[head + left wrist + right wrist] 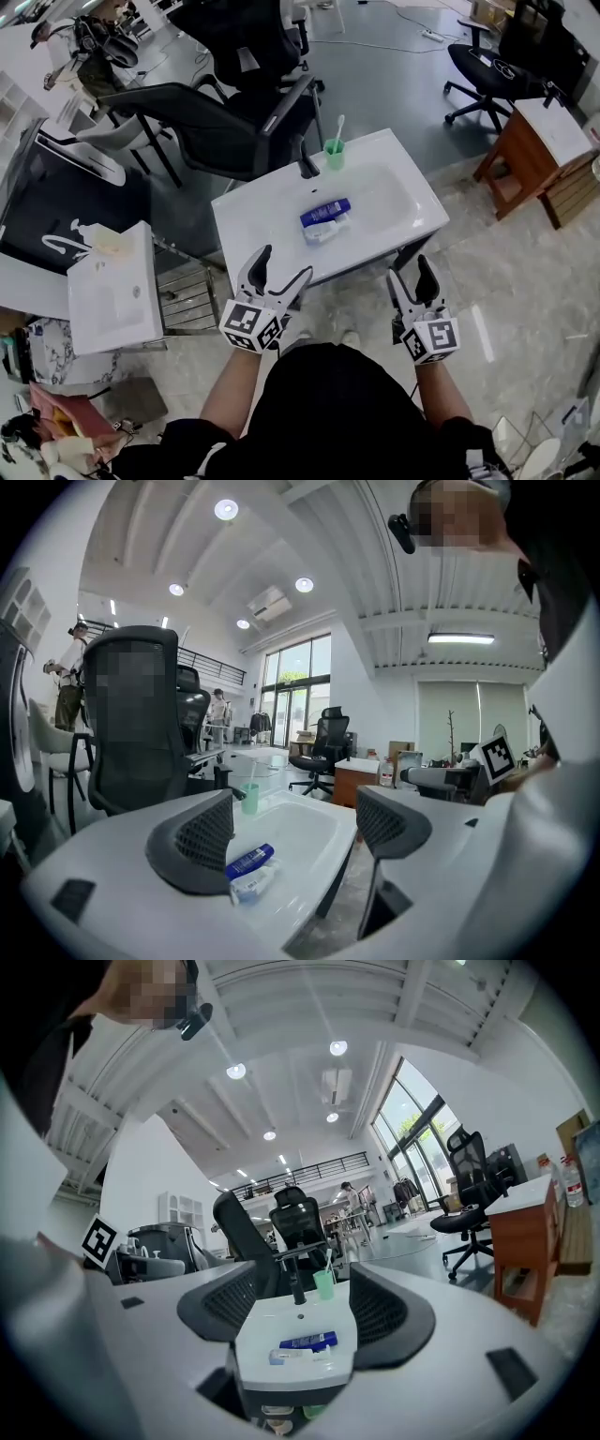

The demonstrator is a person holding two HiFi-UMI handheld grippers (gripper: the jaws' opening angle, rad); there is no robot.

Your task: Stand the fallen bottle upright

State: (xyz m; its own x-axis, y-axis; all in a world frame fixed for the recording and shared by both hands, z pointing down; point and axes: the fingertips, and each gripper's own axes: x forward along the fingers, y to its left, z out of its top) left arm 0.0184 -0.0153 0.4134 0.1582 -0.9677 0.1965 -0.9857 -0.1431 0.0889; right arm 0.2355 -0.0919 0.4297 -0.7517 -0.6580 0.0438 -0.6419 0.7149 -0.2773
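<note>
Fingers (pixel 192 841) spread wide and empty on both left gripper (pixel 285 263) and right gripper (pixel 411 268), hovering off the near edge of the white sink worktop (pixel 262 211), blue bottle (pixel 325 212) lying flat in its basin just beside a pale tube (pixel 328 231), green cup (pixel 335 153) farther back.

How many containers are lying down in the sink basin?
2. A blue container lies across the middle of the basin; a pale container lies alongside it on the near side. None seems hidden.
</note>
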